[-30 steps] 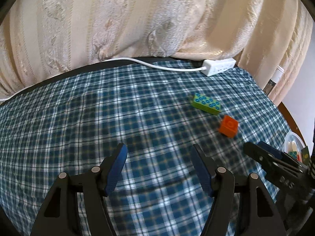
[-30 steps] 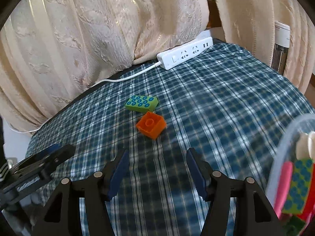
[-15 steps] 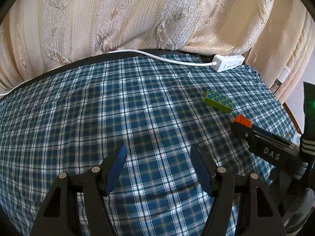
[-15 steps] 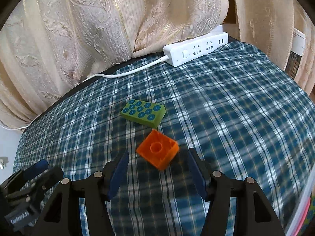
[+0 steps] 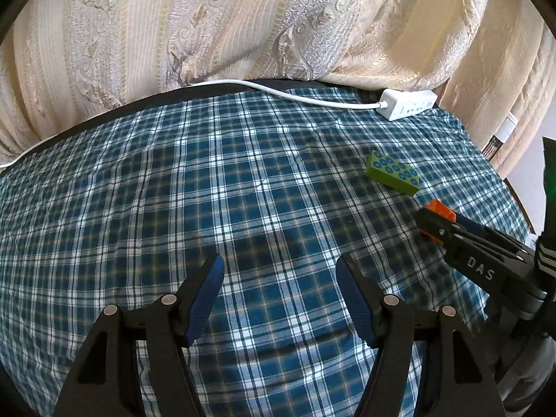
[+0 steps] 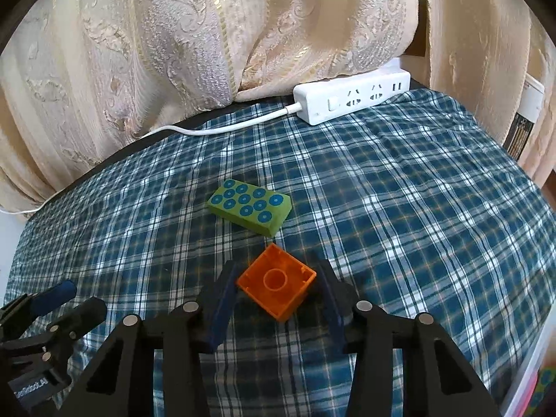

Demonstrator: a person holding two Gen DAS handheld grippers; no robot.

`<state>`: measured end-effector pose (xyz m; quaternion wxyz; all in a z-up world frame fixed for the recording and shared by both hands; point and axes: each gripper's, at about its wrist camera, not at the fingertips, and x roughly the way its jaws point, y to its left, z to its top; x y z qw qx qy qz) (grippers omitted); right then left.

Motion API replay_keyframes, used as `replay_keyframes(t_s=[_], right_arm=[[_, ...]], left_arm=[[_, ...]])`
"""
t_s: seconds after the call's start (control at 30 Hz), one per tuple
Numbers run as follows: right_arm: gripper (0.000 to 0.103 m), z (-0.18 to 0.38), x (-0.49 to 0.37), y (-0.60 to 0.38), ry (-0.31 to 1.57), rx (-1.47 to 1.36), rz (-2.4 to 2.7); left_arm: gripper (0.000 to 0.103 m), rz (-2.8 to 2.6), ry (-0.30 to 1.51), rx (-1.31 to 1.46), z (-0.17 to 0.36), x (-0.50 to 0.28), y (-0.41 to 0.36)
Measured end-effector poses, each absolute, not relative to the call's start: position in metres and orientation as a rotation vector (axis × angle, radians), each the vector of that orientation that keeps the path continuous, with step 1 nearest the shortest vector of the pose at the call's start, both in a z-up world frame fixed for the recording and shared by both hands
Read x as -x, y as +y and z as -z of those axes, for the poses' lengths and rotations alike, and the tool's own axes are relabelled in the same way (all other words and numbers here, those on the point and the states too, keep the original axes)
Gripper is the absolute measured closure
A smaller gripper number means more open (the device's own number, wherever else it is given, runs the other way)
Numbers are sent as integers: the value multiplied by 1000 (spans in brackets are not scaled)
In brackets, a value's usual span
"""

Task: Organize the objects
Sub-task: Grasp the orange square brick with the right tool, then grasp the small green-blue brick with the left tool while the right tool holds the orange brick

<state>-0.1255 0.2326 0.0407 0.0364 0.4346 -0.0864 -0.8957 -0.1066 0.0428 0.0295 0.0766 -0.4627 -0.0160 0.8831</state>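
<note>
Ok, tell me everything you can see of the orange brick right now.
The orange brick is a small square plastic building block lying upside down on the plaid cloth, its hollow underside and round centre tube facing up. It sits corner-on between the fingers of the right gripper, whose jaws are closing; the left pad looks to be at its corner. The green brick lies just beyond, apart.

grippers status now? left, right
Left gripper: open, nothing between its fingers.
Right gripper: closing around the hollow orange plastic brick; grip not yet confirmed.
</note>
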Motion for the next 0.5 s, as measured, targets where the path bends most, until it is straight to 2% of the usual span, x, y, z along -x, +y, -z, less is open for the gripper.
replay_keyframes(t_s=[0.5], right_arm=[[55, -60, 62, 252, -330, -1246, 2762]], left_arm=[[35, -2607, 52, 1302, -37, 130, 94]])
